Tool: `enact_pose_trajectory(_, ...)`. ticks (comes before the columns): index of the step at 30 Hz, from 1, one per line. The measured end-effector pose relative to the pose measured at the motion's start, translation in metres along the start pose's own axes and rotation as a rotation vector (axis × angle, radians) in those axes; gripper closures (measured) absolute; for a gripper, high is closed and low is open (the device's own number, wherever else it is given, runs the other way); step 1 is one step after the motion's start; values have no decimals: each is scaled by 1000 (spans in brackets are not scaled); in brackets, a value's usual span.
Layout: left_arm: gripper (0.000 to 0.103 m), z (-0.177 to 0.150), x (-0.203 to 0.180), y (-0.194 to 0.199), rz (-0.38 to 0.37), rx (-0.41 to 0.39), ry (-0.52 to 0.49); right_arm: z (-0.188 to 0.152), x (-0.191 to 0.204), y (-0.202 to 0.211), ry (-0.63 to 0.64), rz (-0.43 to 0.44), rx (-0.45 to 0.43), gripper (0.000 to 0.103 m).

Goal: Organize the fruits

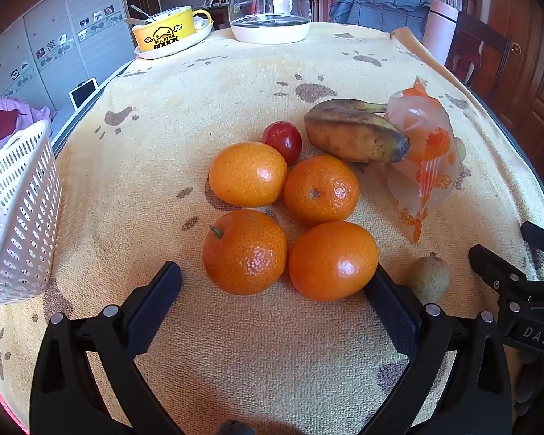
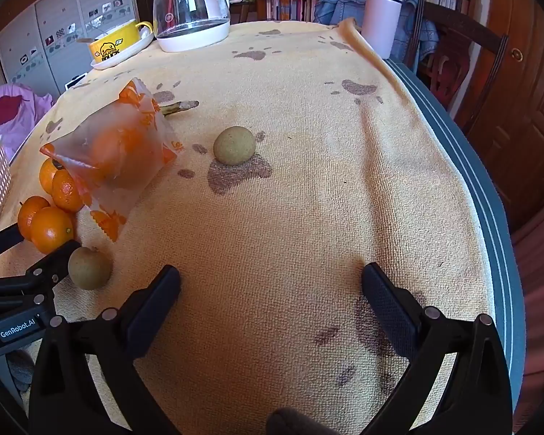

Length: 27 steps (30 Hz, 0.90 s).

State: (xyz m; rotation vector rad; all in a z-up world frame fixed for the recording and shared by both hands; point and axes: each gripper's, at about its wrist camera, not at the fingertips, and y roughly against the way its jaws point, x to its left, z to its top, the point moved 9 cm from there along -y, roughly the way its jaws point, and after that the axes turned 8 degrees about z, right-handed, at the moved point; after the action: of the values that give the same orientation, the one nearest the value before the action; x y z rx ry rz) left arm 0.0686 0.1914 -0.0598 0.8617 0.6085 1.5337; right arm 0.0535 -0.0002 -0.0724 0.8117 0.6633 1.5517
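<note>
Pre-grasp: your left gripper (image 1: 272, 286), jaws spread and empty, frames the two near oranges (image 1: 244, 252). Your right gripper (image 2: 272, 286) is released. Next: close on one, carry left to the white basket (image 1: 18, 210).

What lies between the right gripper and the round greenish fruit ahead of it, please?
Nothing: in the right wrist view, only bare towel stretches from the open right gripper to the greenish fruit.

Left gripper (image 1: 277, 282) held low, fingers spread wide, right gripper (image 2: 271, 284) alongside, fingers likewise apart, both empty
</note>
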Motion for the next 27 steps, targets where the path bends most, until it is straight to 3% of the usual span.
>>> enact_pose_trajectory(27,2,0,0,-1,-7,3,3,-1,-4,2,-3,1,-1,5)
